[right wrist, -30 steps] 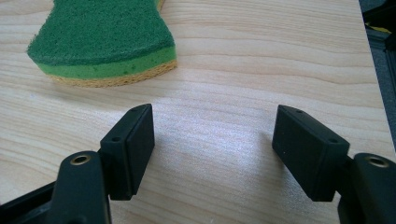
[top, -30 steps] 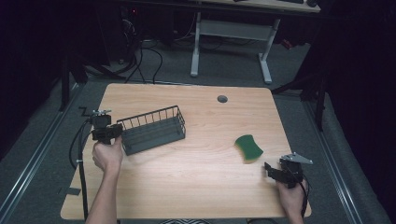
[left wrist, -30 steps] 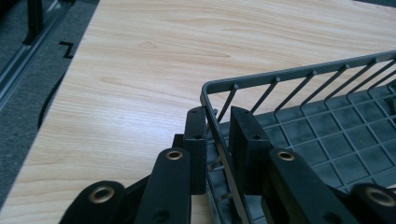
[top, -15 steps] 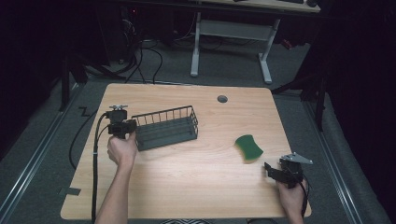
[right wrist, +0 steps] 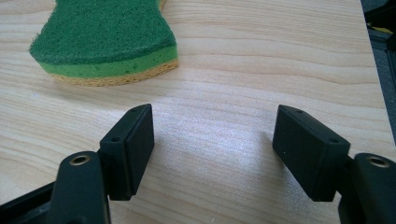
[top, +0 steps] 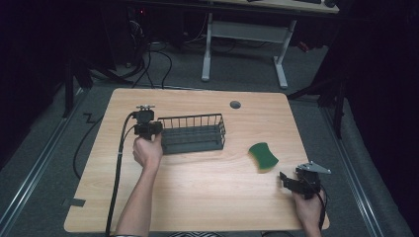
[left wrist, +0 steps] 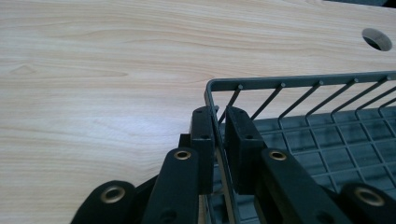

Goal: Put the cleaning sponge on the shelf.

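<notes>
On the wooden table (top: 197,187), a dark wire basket (top: 192,133) sits left of centre. At its nine o'clock end the left gripper (top: 157,129) meets the basket's short wall, the left hand (top: 147,152) behind it and a black cable (top: 117,173) trailing toward six o'clock. A green sponge (top: 263,156) lies at about four o'clock from the basket, apart from it. The right gripper (top: 285,178) rests near the table's five o'clock corner, just beside the sponge, its jaws pointing toward nine o'clock. A round hole (top: 235,104) marks the table's twelve o'clock edge.

Overhead table (top: 207,197) view; two close jaw-level cameras
</notes>
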### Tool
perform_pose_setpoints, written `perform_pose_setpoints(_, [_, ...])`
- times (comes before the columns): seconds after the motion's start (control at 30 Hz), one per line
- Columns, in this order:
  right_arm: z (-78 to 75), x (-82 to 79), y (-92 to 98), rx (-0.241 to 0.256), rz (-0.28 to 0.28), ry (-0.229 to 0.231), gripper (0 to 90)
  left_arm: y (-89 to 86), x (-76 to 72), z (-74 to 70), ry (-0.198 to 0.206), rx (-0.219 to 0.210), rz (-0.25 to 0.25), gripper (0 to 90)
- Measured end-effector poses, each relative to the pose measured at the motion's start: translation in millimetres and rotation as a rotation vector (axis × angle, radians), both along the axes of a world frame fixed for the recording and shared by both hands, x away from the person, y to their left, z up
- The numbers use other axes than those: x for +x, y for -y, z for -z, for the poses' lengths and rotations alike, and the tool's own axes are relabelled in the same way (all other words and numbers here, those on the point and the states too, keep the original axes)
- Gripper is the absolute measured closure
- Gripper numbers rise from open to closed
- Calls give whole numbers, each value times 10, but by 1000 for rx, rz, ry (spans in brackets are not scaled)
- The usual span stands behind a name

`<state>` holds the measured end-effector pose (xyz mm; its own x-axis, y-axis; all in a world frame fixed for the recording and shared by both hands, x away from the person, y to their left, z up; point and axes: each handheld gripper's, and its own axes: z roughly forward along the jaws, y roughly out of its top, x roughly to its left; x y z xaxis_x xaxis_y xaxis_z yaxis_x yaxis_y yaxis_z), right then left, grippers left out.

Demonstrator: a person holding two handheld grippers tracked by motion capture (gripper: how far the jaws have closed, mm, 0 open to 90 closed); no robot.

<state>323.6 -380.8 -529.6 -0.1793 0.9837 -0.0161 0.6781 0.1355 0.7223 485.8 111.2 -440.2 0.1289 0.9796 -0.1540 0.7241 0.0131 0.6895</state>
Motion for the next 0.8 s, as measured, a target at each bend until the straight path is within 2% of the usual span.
perform_pose_setpoints(0.07, [0, 0, 0, 0, 0, 0, 298, 54, 22, 0, 1, -5, 7, 826])
perform_pose_setpoints(0.1, [0, -1, 0, 0, 0, 0, 298, 87, 36, 9, 2, -23, 10, 829])
perform_pose_setpoints(0.3, [0, -1, -1, 0, 0, 0, 298, 226, 57, 1, 5, -8, 37, 834])
perform_pose_setpoints(0.47, [0, -2, -2, 1, 0, -1, 298, 341, 65, 11, 14, -13, 60, 839])
perform_pose_setpoints(0.8, [0, -2, -1, 0, 0, 1, 298, 444, 55, 14, 15, -19, 84, 847])
